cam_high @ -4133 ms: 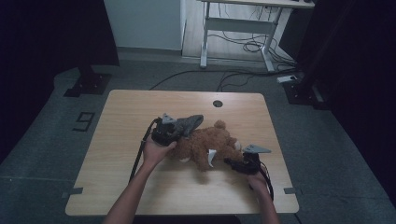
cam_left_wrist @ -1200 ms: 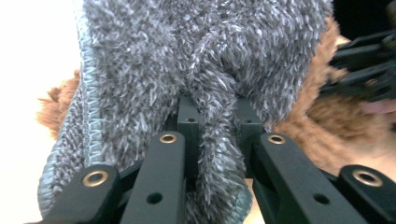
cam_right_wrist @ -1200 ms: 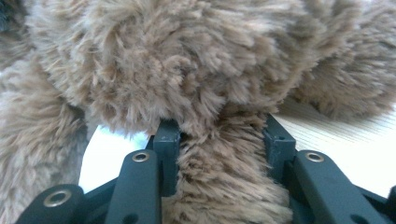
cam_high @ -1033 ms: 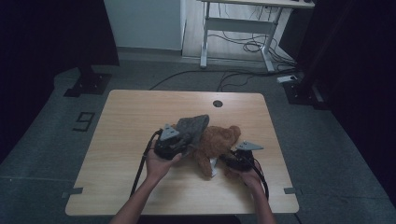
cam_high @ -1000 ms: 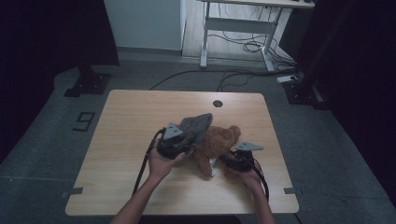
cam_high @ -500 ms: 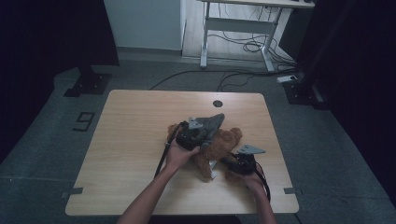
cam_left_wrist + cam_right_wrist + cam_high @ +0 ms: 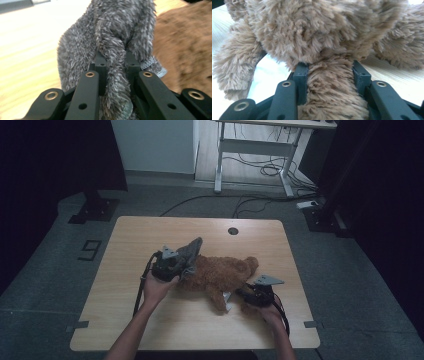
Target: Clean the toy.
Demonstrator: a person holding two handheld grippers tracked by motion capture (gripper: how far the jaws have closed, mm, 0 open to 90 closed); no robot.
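Observation:
A brown plush toy (image 7: 220, 275) lies on the wooden table (image 7: 150, 230), right of centre. My left gripper (image 7: 182, 262) is at the toy's left end, shut on a fold of grey fuzzy cloth (image 7: 190, 250) that stands up from its jaws. In the left gripper view the cloth (image 7: 112, 30) is pinched between the pads of the left gripper (image 7: 115, 58), with the brown toy (image 7: 185, 45) behind it. My right gripper (image 7: 240, 295) holds a limb at the toy's lower right; in the right gripper view its jaws (image 7: 329, 70) have just eased open slightly, and the pads still press the furry limb (image 7: 329, 95).
A round cable hole (image 7: 233, 230) sits near the table's far edge. Beyond the table stand a white desk frame (image 7: 250, 150) and floor cables (image 7: 260, 170). A "9" marker (image 7: 90, 250) lies on the floor at the left. A white patch (image 7: 227, 297) shows under the toy.
My left gripper has swung left with the grey cloth, from above the toy's middle back to its left end. The right hand stayed put, and the toy now lies more stretched out.

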